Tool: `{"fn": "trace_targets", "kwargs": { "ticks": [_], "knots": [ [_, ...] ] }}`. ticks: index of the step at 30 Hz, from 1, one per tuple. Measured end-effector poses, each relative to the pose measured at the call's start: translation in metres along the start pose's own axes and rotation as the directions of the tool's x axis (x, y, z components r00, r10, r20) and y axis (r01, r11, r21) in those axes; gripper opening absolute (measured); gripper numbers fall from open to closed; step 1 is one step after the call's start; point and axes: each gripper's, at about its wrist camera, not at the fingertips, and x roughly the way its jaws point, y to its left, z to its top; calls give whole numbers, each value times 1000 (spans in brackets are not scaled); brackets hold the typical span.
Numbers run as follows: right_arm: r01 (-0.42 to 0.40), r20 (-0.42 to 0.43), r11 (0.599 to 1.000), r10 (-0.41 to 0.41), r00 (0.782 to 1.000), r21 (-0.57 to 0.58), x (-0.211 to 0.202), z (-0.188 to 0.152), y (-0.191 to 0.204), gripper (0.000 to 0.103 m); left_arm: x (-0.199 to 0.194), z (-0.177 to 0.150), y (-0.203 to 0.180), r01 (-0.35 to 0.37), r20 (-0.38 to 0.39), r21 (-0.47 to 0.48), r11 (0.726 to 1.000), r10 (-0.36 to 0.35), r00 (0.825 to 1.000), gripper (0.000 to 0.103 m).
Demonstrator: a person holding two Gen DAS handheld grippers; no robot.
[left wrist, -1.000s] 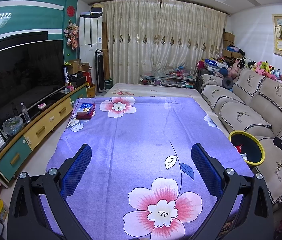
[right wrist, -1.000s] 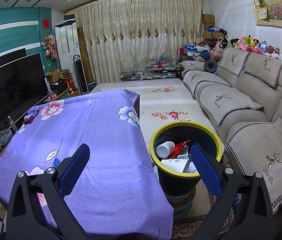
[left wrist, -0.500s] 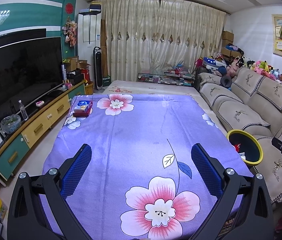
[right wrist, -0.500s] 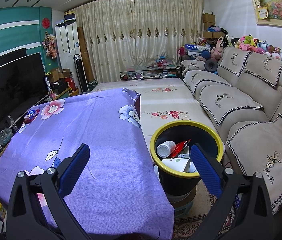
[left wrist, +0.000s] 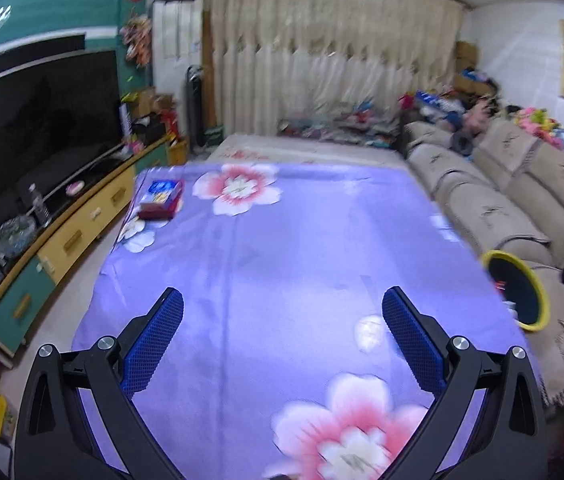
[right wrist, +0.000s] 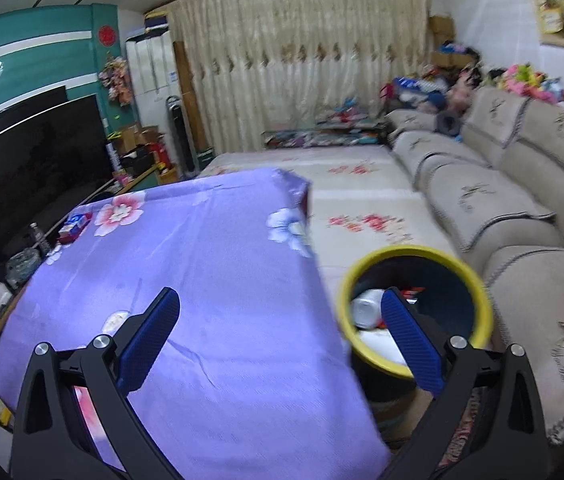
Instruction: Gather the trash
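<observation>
From my left wrist, my left gripper hangs over the near half of the bench, which is draped in a purple cloth with pink and white flowers. My jaws are spread wide with nothing between them, and both blue pads show their full faces. A small red and blue box lies at the far left corner of the bench, beside a pink flower print. Past the bench's right edge stands the black trash bin with its yellow rim, close against the beige sofa; a little red and white shows inside it, too small to name. Along the left wall a dark television sits on a yellow and green cabinet, with a small bottle in front of the screen. Cream curtains cover the far wall. The picture is smeared, most of all near the bottom.

From my right wrist, my right gripper sits above the bench's right edge, jaws again spread and empty. The left pad lies over the purple cloth; the right pad overlaps the trash bin, which stands on the floor just beside the bench. Inside the bin I make out a white bottle-like container, a red wrapper and some white paper. The sofa runs along the right, with soft toys piled at its far end. The red and blue box shows at the bench's far left.
</observation>
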Motion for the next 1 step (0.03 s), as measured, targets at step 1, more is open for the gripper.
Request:
{"fn": "trace_targets", "kwargs": {
  "ticks": [1],
  "knots": [
    [-18, -23, 1000, 18, 1000, 5, 17, 5, 5, 96, 13, 3, 5, -3, -13, -7, 1000, 3, 1000, 98]
  ]
}}
